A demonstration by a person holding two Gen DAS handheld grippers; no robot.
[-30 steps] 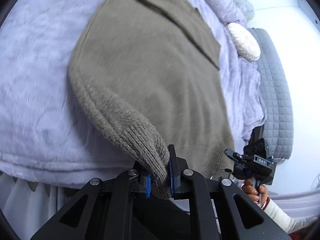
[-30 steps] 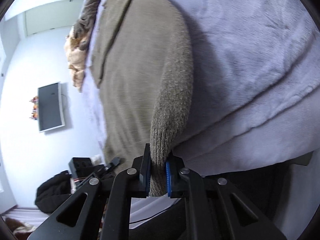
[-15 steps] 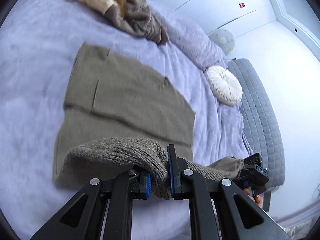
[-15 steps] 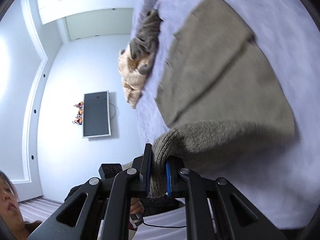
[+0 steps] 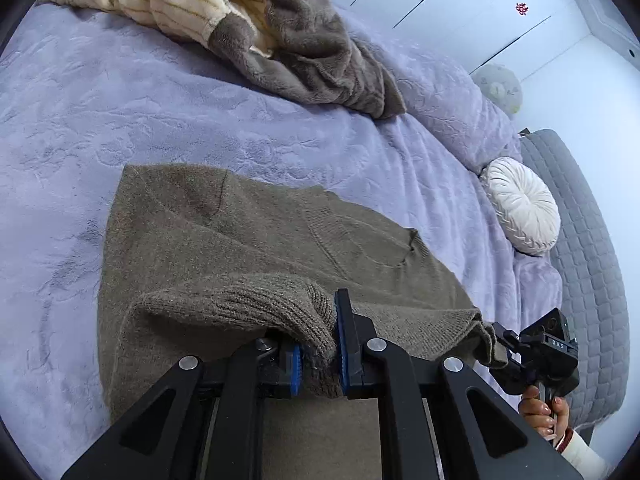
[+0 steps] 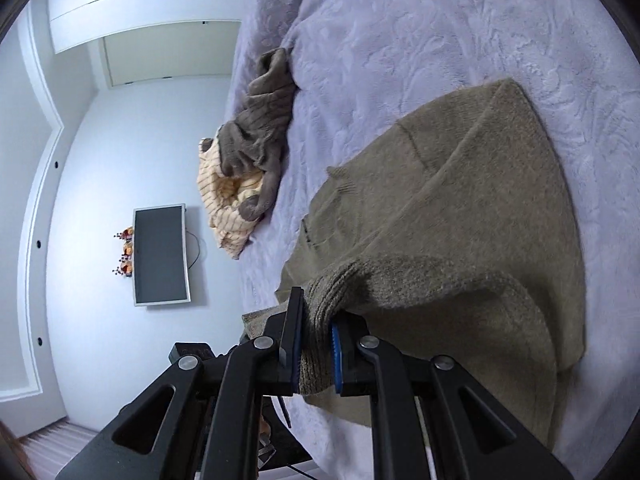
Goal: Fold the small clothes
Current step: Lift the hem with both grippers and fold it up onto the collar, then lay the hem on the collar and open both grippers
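Observation:
An olive-brown knit sweater lies on the lavender bedspread, its near hem lifted and carried over its own body. My left gripper is shut on one ribbed hem corner. My right gripper is shut on the other ribbed corner; the sweater spreads out ahead of it. The right gripper also shows in the left wrist view, at the right, holding the hem edge.
A heap of cream striped and brown fleece clothes lies at the far side of the bed, also in the right wrist view. A round white cushion and grey quilted headboard are at the right. A wall TV hangs beyond the bed.
Both grippers have lifted the sweater's hem from the bed's edge and carried it forward over the sweater's body, toward the far end.

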